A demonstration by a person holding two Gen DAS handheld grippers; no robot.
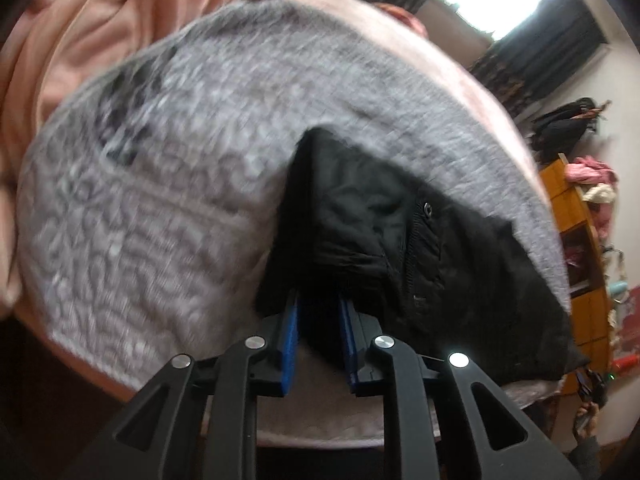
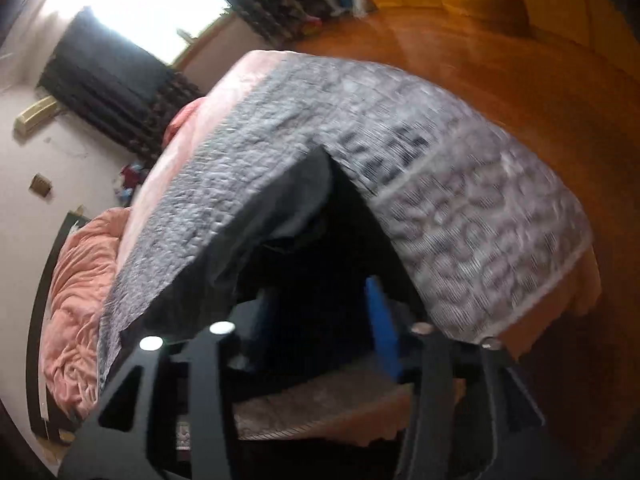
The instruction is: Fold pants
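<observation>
Black pants (image 1: pixel 380 220) lie on a grey patterned quilt (image 1: pixel 160 200) that covers the bed, with a button and zip fly showing. My left gripper (image 1: pixel 319 312) is shut on a fold of the black cloth, and its blue pads (image 1: pixel 290 320) pinch the fabric at the pants' near edge. In the right wrist view the pants (image 2: pixel 300 240) are a dark, blurred mass over the quilt (image 2: pixel 460 220). My right gripper (image 2: pixel 324 320) stands open; its blue pads (image 2: pixel 382 328) are wide apart with black cloth lying loose between them.
A crumpled pink blanket (image 1: pixel 100 20) lies at the head of the bed (image 2: pixel 80 280). Wooden floor (image 2: pixel 520 60) runs past the bed's far side. An orange shelf unit (image 1: pixel 576 240) with clothes stands by the wall. A bright window with dark curtains (image 2: pixel 120 12) is behind.
</observation>
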